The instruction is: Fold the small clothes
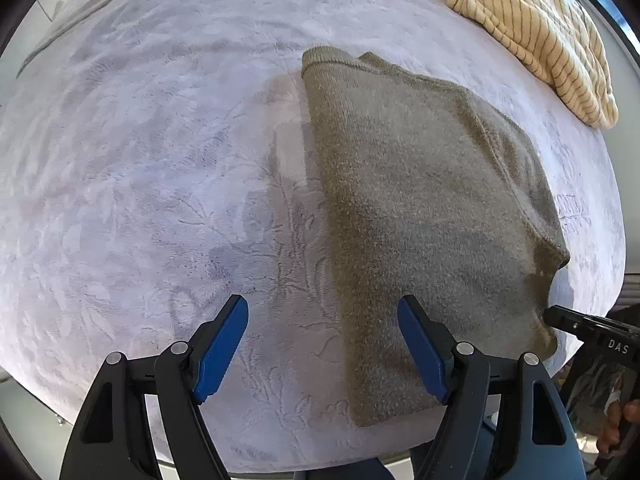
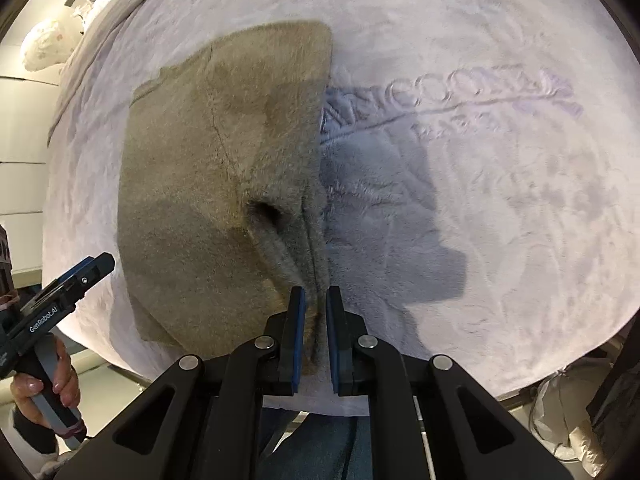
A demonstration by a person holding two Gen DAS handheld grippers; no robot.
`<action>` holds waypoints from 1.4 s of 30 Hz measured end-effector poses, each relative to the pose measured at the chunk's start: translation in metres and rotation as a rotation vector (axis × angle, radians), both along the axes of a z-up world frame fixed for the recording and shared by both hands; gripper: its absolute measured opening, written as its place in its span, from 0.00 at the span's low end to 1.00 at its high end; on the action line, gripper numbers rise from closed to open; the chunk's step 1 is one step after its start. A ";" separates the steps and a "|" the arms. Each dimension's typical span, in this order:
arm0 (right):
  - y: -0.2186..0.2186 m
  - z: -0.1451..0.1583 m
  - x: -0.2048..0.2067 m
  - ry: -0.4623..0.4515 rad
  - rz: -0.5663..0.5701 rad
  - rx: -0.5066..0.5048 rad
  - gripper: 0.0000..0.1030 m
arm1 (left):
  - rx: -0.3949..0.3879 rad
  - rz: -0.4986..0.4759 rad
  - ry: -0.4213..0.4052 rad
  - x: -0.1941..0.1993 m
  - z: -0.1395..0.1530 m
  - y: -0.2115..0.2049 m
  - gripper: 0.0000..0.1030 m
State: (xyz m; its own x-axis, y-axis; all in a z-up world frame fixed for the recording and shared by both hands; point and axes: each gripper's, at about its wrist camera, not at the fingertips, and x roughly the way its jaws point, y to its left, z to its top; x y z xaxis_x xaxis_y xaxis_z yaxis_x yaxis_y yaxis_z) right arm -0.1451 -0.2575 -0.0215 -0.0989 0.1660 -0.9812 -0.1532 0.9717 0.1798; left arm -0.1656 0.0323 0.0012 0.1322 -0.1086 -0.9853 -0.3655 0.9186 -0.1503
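Two garments: one olive-brown and one striped, both lying on a pale surface.
Blanket (image 1: 140, 160): plush lilac-white fleece with embossed leaf patterns and raised lettering; it covers a rounded table.
Sweater (image 1: 420, 184): small olive-brown knit, fuzzy, folded into a long, roughly rectangular panel with a ribbed edge; it lies flat on the blanket, its near right edge lifted into a puckered ridge.
Striped cloth (image 1: 536, 36): cream quilted fabric with thin dark stripes, bunched at the blanket's far edge, apart from the sweater.
Right gripper (image 2: 315, 322): black arms, blue ribbed pads, clenched tight on the sweater's near edge.
Left gripper (image 1: 322, 350): same build, jaws wide apart, holding nothing, above the sweater's left border.
Hand (image 2: 48, 384): wrapped around the left gripper's grey handle.
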 end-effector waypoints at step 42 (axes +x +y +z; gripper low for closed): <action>0.064 0.045 0.021 -0.175 0.078 -0.168 0.75 | 0.075 0.043 -0.010 0.015 0.032 0.002 0.99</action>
State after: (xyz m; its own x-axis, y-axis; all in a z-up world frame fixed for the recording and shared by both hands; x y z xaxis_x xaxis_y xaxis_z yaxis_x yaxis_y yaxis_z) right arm -0.1240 -0.1935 0.0239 0.0685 -0.0025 -0.9976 -0.2432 0.9698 -0.0191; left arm -0.1507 0.0347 0.0335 0.1449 -0.0288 -0.9890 -0.4035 0.9110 -0.0857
